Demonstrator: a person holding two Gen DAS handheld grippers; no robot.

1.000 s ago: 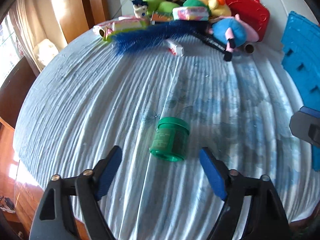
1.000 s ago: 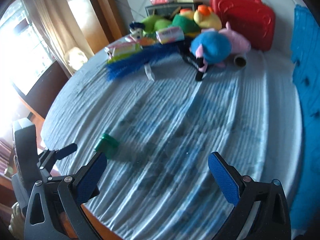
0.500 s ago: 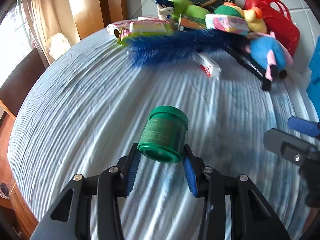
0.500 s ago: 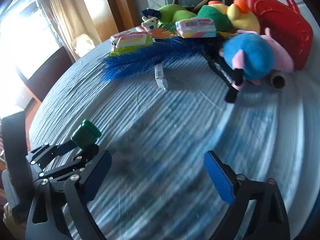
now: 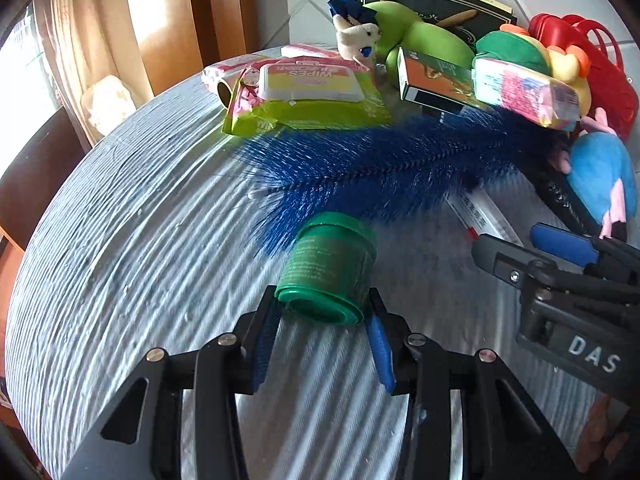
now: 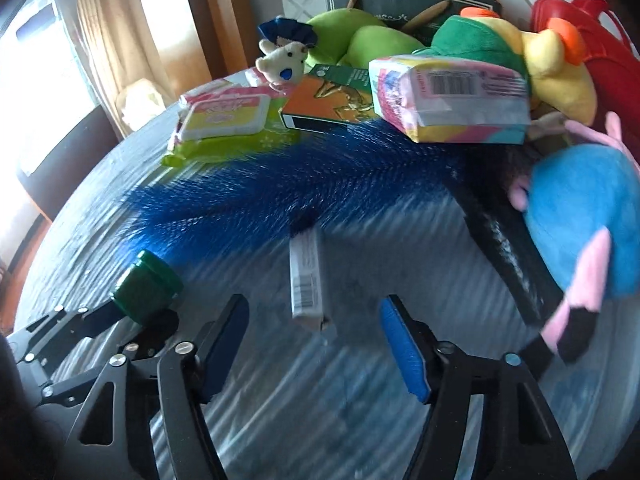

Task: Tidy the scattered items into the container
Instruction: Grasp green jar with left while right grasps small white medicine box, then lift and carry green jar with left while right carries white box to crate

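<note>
left gripper (image 5: 323, 322) clamps green jar (image 5: 330, 268), frame centre; right gripper (image 6: 314, 344) gapes below white tube (image 6: 306, 280).

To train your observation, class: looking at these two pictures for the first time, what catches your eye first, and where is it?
The green jar stands out first, clamped between the jaws of the left gripper above the striped cloth. Just beyond it the long blue bristle brush stretches across the table, in front of a bright pile of plush toys and packets. The right gripper has its jaws spread either side of a small white tube.
</note>
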